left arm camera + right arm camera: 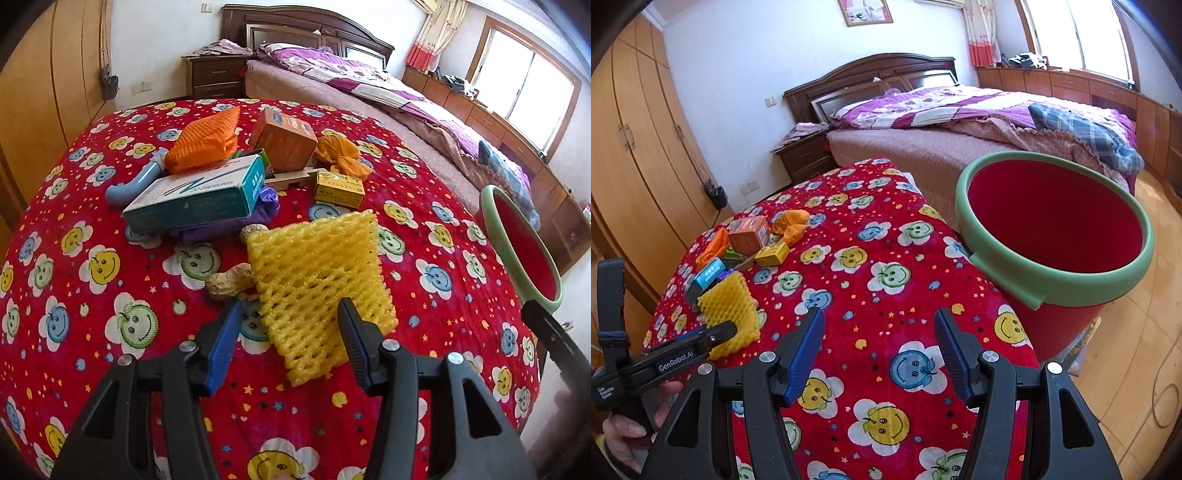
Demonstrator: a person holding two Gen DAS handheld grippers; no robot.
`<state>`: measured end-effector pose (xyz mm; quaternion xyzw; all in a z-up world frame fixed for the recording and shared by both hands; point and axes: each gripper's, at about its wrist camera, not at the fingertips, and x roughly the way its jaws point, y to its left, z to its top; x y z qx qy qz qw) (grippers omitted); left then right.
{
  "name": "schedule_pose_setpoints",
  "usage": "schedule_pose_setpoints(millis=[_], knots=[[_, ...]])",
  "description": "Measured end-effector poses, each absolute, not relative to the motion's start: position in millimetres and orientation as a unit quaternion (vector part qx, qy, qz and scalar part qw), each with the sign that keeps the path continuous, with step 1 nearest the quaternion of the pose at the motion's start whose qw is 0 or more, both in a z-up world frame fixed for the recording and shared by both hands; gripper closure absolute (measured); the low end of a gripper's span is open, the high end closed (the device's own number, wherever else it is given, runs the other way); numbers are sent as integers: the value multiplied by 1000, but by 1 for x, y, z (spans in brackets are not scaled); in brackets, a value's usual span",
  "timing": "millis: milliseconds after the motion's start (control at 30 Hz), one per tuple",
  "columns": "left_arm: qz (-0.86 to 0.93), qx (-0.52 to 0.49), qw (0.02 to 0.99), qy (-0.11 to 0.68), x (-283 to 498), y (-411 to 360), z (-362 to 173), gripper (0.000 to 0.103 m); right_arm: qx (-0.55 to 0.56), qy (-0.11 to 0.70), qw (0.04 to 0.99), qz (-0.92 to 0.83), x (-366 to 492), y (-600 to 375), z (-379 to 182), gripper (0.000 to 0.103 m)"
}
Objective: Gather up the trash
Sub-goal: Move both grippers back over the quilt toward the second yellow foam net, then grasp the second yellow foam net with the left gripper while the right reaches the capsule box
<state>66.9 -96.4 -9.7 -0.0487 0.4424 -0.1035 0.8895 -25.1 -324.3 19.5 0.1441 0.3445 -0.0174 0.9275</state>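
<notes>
Left gripper: jaws apart, straddling near edge of yellow foam net; not pressing, apparently poised to pinch.
Right gripper: jaws apart, empty, over tablecloth.
Bucket: at 1 o'clock off table edge, likely trash target.
Net: soft lattice sleeve, flat, at 6 o'clock from box pile.

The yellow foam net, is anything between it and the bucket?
Nothing visible. From the foam net, held between the left tool's fingers, only bare red cloth runs to the bucket, whose open mouth looks empty.
</notes>
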Motion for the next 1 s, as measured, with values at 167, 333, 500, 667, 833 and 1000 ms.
schedule_pose_setpoints(millis=[167, 333, 500, 667, 833, 1000], knots=[[-134, -55, 886, 440, 61, -102, -9, 67, 145, 348, 926, -15, -25, -323, 18, 40], [-166, -50, 888, 427, 52, -110, -5, 90, 141, 347, 927, -13, -25, -320, 20, 40], [-188, -70, 891, 408, 43, -105, 9, 93, 134, 344, 929, -7, -26, -315, 26, 40], [-173, -72, 913, 362, 30, -86, 38, 93, 124, 339, 933, 5, -24, -306, 35, 40], [-129, -72, 935, 322, 25, -57, 62, 93, 116, 335, 935, 26, -20, -291, 45, 40], [-79, -80, 947, 300, 24, -23, 70, 93, 103, 339, 934, 50, -11, -268, 48, 40]])
